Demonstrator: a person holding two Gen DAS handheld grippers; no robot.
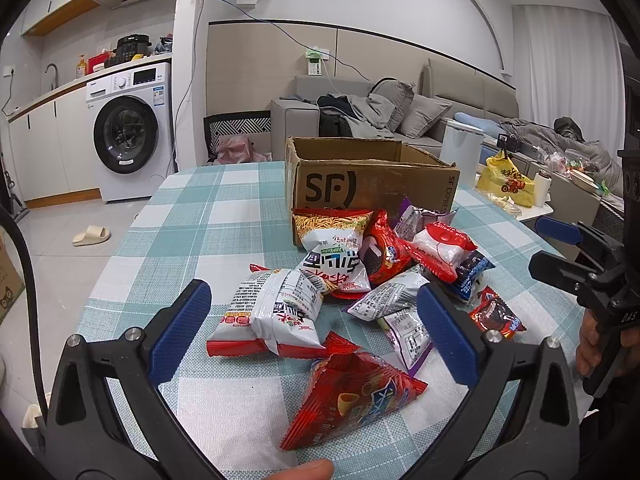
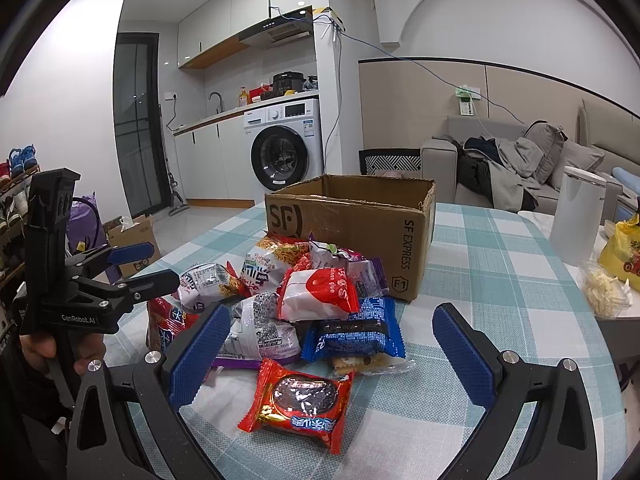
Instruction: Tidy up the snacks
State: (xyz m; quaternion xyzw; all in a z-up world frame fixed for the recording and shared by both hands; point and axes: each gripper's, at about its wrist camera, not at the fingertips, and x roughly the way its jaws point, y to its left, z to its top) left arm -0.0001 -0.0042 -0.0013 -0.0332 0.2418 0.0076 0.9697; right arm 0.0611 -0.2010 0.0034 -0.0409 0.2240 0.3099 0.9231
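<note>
Both jaws wide, empty. Left gripper point(image 1: 312, 328) hovers over white noodle packet point(image 1: 272, 316) before cardboard box point(image 1: 372, 184); right gripper point(image 2: 332, 344) nearby. Pinch packet's edge lightly.

Snack packets point(image 2: 304, 316): assorted red, white, blue and purple foil bags, sealed, lying heaped on the desk just before the box. Cardboard box point(image 2: 360, 224): brown, printed "SF", top open, standing upright behind the heap, touching the rearmost bags.
</note>
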